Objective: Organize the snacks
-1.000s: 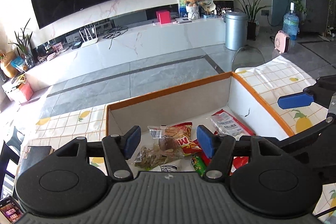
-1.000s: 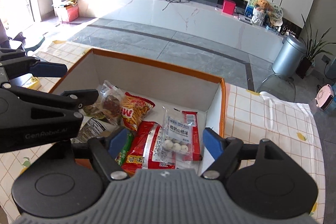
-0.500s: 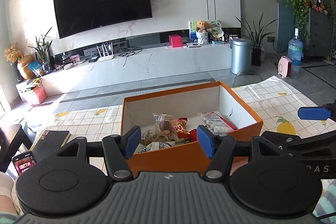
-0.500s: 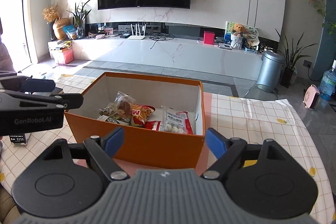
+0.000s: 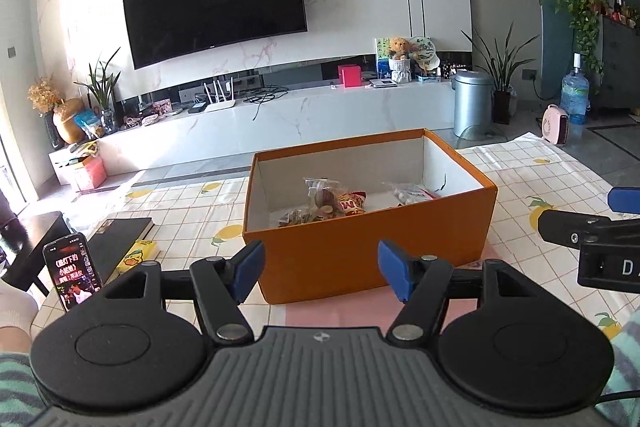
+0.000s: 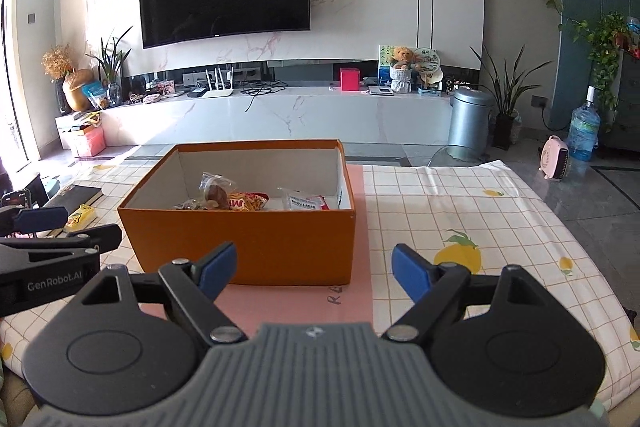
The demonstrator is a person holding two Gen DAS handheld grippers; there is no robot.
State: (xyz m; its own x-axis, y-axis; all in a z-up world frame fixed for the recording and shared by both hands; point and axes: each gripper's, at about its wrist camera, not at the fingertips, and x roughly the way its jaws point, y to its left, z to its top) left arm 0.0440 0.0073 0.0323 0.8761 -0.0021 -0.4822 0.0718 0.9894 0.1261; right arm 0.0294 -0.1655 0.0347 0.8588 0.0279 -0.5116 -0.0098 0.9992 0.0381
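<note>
Orange cardboard box (image 6: 256,243) is seen open on the checked tablecloth (image 6: 460,211), with snack packets (image 6: 240,201) already gathered inside; no loose snacks are seen on the cloth, so the sorting is judged nearly finished. Left gripper (image 5: 320,269), its jaws just opened wider, and right gripper (image 6: 310,273) are held wide apart and empty, near the box.

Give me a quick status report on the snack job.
Left claw open and empty, jaws just opened wider; right claw open, empty. Snack packets inside orange box on the table. Nothing in the way.
</note>
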